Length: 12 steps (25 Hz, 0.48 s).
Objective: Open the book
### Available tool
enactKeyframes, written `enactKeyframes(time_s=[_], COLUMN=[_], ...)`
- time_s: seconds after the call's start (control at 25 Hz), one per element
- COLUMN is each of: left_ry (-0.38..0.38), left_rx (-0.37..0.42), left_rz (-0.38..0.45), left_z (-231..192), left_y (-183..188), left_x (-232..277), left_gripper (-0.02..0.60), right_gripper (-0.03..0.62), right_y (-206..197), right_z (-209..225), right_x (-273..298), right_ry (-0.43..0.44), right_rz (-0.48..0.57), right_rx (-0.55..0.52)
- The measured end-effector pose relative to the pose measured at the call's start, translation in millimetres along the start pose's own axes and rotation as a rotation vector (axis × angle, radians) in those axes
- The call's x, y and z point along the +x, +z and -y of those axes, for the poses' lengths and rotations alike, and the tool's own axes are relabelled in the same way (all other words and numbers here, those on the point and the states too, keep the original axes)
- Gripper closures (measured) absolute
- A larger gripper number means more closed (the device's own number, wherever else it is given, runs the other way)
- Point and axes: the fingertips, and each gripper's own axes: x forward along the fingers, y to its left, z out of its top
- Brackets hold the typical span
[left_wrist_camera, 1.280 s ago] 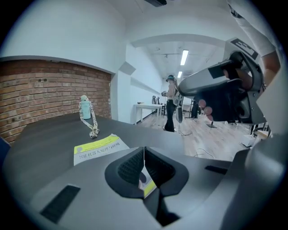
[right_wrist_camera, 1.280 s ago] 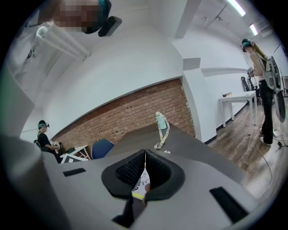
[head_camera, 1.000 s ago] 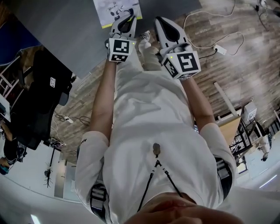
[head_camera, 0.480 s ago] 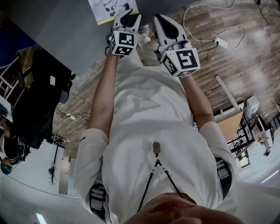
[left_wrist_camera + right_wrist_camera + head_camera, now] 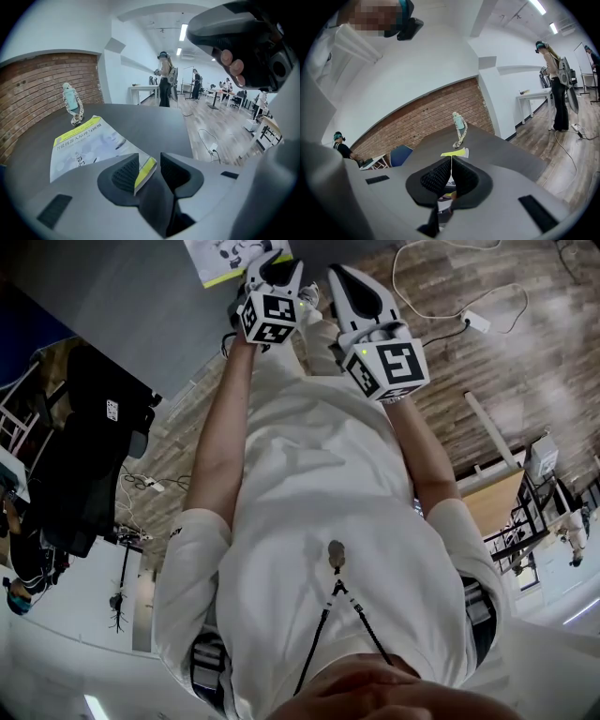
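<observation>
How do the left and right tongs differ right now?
Jaws: left tongs stand apart, having just been opening; right tongs are together.
Contents: the book's yellow-edged corner sits between the left tongs' jaws; the right tongs show only a thin pale line at the seam, page or not I cannot tell.
Place: in the head view the left tongs reach the book, the right tongs sit beside it.
Shared: each carries a marker cube.

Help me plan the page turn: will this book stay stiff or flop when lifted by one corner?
Probably flops: the book looks thin and soft-covered, its near corner already bending up off the table. Likely light, so it may slide when pushed.
</observation>
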Motion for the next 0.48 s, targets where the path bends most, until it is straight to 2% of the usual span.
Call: enactKeyframes(time_s=[0.08, 0.24, 0.48], left_ry=[0.023, 0.068, 0.067], left_rx=[0.002, 0.062, 0.049], left_rz=[-0.004, -0.029, -0.032], left_z=[-2.9, -2.8, -3.0], left_y=[-1.1, -0.8, -1.1], left_x=[1.4, 3.0, 1.8], left_gripper=[0.428, 0.437, 0.454], right_gripper=[0.557, 0.557, 0.557], right_y=[-1.4, -1.9, -2.9], right_z=[1.4, 4.8, 6.5], right_x=[-0.9, -4.6, -4.9], right_ry=[-0.005, -0.016, -0.025], right_rz=[0.001, 0.000, 0.001], right_rx=[0.003, 0.006, 0.012])
